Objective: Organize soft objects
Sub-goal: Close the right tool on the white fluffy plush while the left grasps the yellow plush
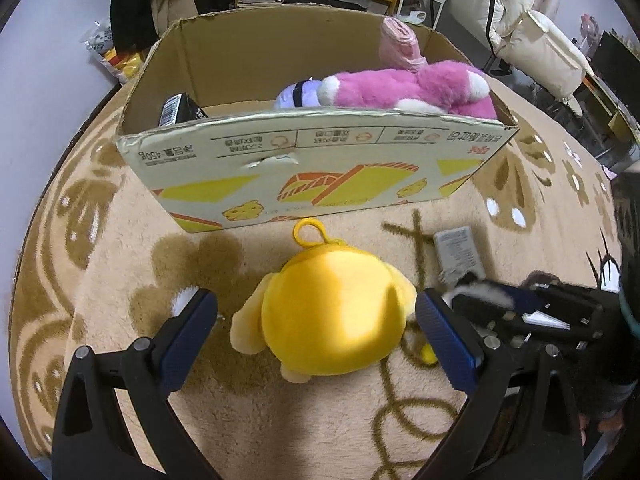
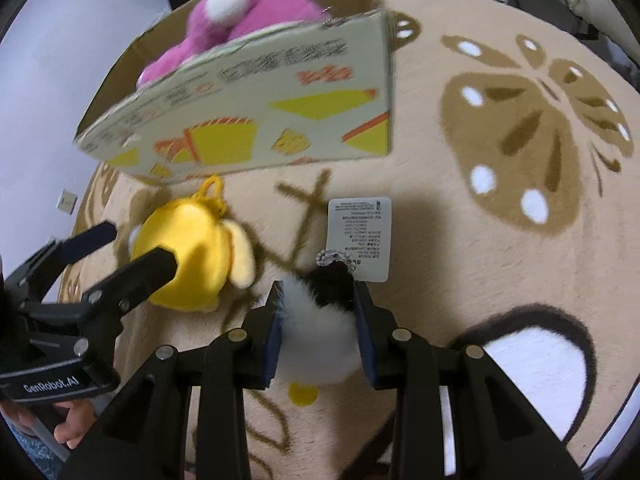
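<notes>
A round yellow plush (image 1: pixel 332 316) with a yellow loop lies on the rug in front of a cardboard box (image 1: pixel 312 164). My left gripper (image 1: pixel 316 312) is open, its blue pads either side of the plush and apart from it. The same yellow plush (image 2: pixel 188 256) shows in the right wrist view with the left gripper (image 2: pixel 140 246) around it. My right gripper (image 2: pixel 318 300) is shut on a small black-and-white plush (image 2: pixel 316 320) with a white paper tag (image 2: pixel 360 236) and a bead chain. A pink plush (image 1: pixel 408 88) lies inside the box.
The box (image 2: pixel 248 120) also holds a pale purple plush (image 1: pixel 298 94) and a dark carton (image 1: pixel 180 110). A beige rug (image 2: pixel 500 128) with brown patterns covers the floor. Shelves, hanging clothes and a white chair stand behind the box. A hand (image 2: pixel 76 428) holds the left gripper's handle.
</notes>
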Motion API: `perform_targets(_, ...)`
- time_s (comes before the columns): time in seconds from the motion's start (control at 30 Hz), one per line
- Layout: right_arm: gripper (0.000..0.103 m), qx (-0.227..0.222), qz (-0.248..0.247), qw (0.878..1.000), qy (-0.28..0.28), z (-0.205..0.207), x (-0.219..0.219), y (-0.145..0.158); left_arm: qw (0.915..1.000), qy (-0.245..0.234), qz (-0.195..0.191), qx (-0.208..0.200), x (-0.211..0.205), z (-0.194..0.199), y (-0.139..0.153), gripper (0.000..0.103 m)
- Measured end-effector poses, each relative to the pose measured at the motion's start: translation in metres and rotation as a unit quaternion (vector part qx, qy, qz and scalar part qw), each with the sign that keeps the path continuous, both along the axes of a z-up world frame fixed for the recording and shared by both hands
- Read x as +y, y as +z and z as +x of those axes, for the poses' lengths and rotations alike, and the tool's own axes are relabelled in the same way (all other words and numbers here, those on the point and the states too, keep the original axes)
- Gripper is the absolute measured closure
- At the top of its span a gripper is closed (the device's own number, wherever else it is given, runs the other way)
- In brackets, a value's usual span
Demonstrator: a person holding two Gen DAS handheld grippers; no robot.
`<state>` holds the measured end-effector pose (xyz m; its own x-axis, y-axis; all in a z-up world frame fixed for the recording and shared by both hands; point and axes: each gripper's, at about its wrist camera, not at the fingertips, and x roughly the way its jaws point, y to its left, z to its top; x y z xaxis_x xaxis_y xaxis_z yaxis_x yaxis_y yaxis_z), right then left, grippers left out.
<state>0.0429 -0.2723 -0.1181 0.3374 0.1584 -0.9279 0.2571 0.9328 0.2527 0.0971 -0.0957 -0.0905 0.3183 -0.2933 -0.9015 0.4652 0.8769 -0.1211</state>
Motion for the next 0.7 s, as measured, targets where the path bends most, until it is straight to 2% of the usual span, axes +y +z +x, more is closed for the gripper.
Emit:
perform_targets(0.17,0.069,-0.02,0.007,0.999,-0.026,0.003,-0.016,0.008,0.9998,-0.014,0.01,0.007,-0.006,-0.002,-0.009,0.005)
perform_targets(0.33,0.069,-0.039,0.014,0.999,-0.028,0.01,-0.02,0.016,0.998,-0.053,0.032,-0.009,-0.022,-0.013,-0.014,0.005)
perform_targets(0.6,0.069,-0.064,0.037,0.997,-0.028,0.014,-0.024,0.023,0.9928,-0.072,0.09,-0.03,-0.042,-0.017,-0.033,0.005)
perform_targets(0.67,0.069,-0.069,0.042,0.996,-0.029,0.015,-0.023,0.024,0.9915,-0.072,0.101,-0.04,-0.044,-0.017,-0.037,0.007)
perform_targets(0.7,0.069,-0.073,0.044,0.996,-0.028,0.015,-0.023,0.025,0.9911,-0.071,0.103,-0.043,-0.045,-0.017,-0.039,0.013)
